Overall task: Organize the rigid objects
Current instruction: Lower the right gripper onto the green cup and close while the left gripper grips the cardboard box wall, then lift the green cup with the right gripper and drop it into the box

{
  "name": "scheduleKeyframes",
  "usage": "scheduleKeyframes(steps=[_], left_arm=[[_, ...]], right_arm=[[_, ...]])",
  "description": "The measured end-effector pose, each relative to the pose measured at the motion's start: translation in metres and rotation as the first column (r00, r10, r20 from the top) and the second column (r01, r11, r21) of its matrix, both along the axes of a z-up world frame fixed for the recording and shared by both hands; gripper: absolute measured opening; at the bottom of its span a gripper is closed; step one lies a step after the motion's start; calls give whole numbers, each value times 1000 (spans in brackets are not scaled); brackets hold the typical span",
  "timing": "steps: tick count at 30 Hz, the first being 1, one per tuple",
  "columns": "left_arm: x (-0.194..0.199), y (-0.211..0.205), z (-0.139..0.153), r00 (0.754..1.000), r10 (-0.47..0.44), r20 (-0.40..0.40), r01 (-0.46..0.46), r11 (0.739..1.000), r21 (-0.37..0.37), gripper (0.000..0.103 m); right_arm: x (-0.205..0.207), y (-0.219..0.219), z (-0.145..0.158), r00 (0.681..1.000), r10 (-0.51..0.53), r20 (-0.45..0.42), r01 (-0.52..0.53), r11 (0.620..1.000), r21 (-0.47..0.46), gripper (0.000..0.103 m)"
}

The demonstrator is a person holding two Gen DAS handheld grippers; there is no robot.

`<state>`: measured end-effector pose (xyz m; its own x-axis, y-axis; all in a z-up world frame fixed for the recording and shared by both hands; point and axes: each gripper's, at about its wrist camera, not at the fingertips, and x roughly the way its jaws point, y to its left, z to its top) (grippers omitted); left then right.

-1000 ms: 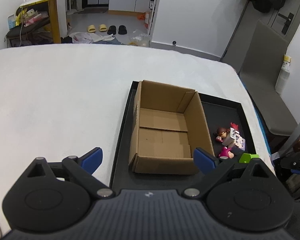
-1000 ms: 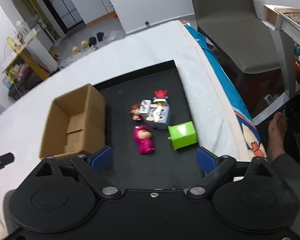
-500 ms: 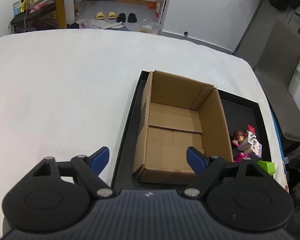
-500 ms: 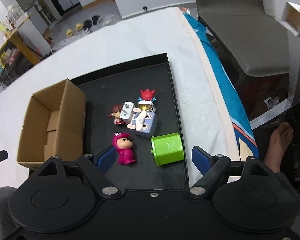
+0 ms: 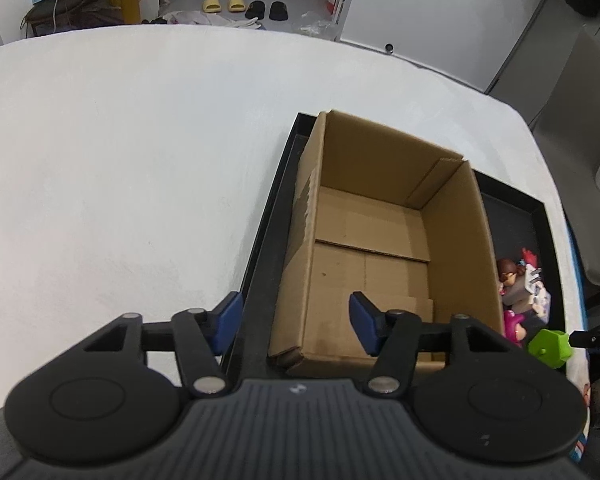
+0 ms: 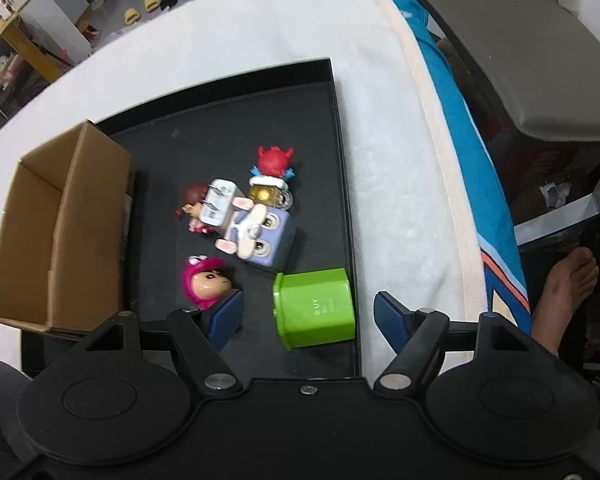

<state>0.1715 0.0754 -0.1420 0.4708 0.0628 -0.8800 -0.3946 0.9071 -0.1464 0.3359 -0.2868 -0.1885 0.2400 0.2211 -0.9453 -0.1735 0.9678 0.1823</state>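
Observation:
An open, empty cardboard box (image 5: 380, 248) stands on the left part of a black tray (image 5: 260, 248). My left gripper (image 5: 296, 322) points down over the box's near left corner. Its jaws are closing astride the left wall, pads clear of the cardboard. A green block (image 6: 316, 308) lies at the tray's near right (image 6: 342, 168). My right gripper (image 6: 308, 316) hovers over it, jaws closing with the block between the pads and gaps on both sides. Nearby lie a pink-hooded figure (image 6: 206, 282), a purple cube toy (image 6: 260, 236), a white charger (image 6: 218, 204) and a red figure (image 6: 274, 160).
The tray sits on a white cloth-covered table (image 5: 120, 160). A blue cloth edge (image 6: 460, 140) and a grey chair (image 6: 540, 60) are off the table's right side. A person's bare foot (image 6: 568, 280) rests on the floor there. Shoes (image 5: 244, 6) lie on the far floor.
Both grippers have come down and closer, and their jaws have narrowed. The left one now straddles the box's left wall; the right one has shifted to hang over the green block.

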Motion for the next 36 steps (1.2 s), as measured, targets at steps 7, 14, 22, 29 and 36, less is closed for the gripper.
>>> scheduleKeyframes(steps=[7, 14, 22, 29, 36], left_arm=[[7, 1, -16, 1000, -9, -21, 8, 1000, -10, 39], [10, 0, -27, 1000, -10, -26, 10, 1000, -10, 14], [5, -2, -27, 999, -27, -17, 27, 1000, 0, 13], [1, -3, -27, 1000, -27, -9, 28, 1000, 12, 13], [5, 4, -29, 999, -37, -5, 37, 999, -10, 13]], right_arm=[[7, 8, -12, 1000, 11, -30, -12, 999, -32, 58], [11, 23, -19, 998, 39, -39, -42, 996, -74, 57], [8, 30, -21, 998, 55, -22, -57, 994, -91, 48], [2, 32, -14, 999, 35, 0, -35, 997, -65, 48], [-6, 39, 5, 999, 26, 47, -23, 998, -65, 48]])
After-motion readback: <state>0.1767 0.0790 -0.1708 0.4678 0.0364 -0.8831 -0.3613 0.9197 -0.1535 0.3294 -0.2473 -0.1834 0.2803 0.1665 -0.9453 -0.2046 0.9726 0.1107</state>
